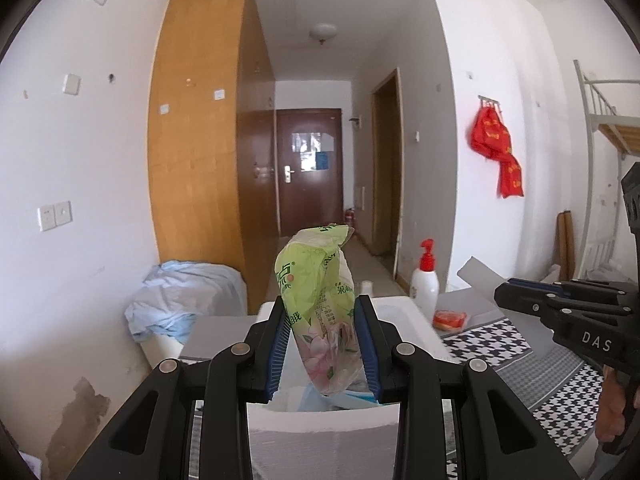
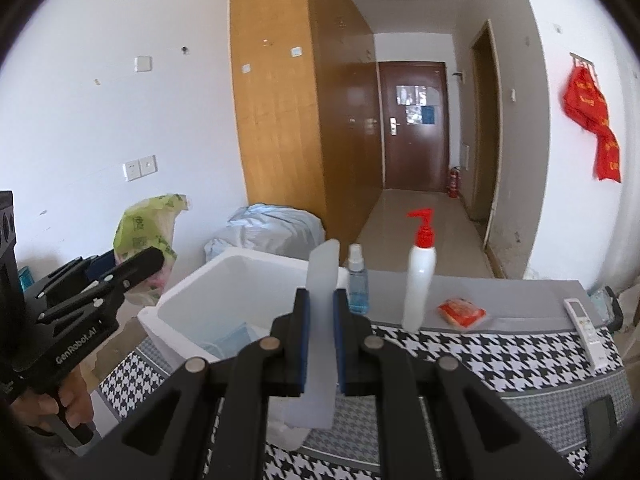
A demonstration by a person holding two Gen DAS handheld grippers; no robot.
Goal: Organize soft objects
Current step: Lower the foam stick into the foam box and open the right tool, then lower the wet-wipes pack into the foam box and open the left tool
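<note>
White walls and a tall wooden wardrobe (image 2: 280, 100) frame a corridor that ends at a dark brown door (image 2: 414, 120). Below my cameras a bed (image 2: 520, 364) wears a cover in black-and-white houndstooth with a plain grey band along its far edge. My left gripper (image 1: 323, 344) is pinching a tissue pack (image 1: 320, 304) between its blue pads: a soft, crinkled plastic packet, lime green at the top with green lettering, pale with pink flowers lower down, its upper end flopped and creased. I see it held upright over a white foam box (image 2: 240, 280), whose walls are thick and matte and which sits at the bed's left end; blue face masks (image 2: 232, 342) lie in the bottom of it. My right gripper (image 2: 320, 344) is pressed onto a flat, translucent white panel (image 2: 322, 320), smooth and stiff-looking, standing on edge between the pads; I cannot tell what it is. Along the grey band stand a small clear spray bottle (image 2: 357, 284) of blue liquid and a white pump bottle (image 2: 420, 280) with a red head, and beside that lies a flat red packet (image 2: 462, 312) in glossy wrap. A white remote (image 2: 586, 332) lies near the bed's right edge. Pale blue bedding (image 2: 272, 228) is heaped beyond the box, against the wardrobe.
</note>
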